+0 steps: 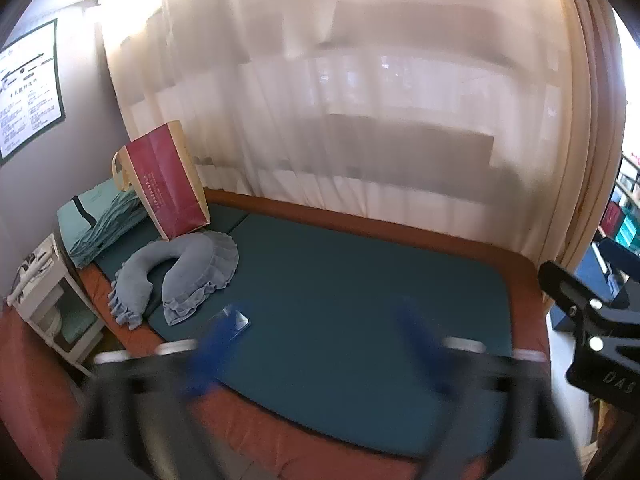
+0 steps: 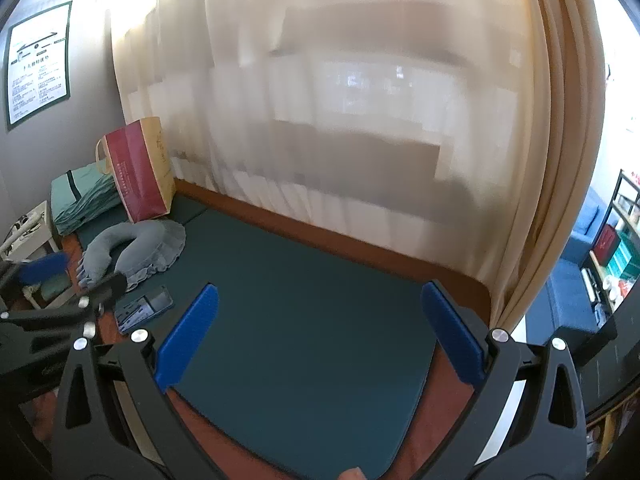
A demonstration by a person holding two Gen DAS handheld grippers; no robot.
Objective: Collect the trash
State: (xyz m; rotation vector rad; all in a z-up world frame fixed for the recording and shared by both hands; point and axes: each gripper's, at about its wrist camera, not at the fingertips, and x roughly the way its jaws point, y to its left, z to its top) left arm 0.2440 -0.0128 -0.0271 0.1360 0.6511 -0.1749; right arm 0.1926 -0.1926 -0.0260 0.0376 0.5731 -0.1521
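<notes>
Right tool [image 2: 320, 340] wide open, empty, above the bed's teal mat [image 2: 304, 320]. Left tool [image 1: 316, 344] blurred, spread, empty. Likely trash: flat packet [image 2: 144, 308] near neck pillow [image 2: 136, 252]. Approach step; next, reach left and close on it.

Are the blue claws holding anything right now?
No. The left gripper and the right gripper are both open, with only the green mat between their fingers.

Grey wall [image 2: 48, 152] far left with framed poster [image 2: 38, 62], sheer cream curtain [image 2: 320, 120] backlit by daylight across the far side, brown padded bed [image 1: 400, 226] topped by teal mat [image 2: 304, 304], white side table [image 1: 52, 304] at left, blue sofa [image 2: 568, 292] far right.
</notes>
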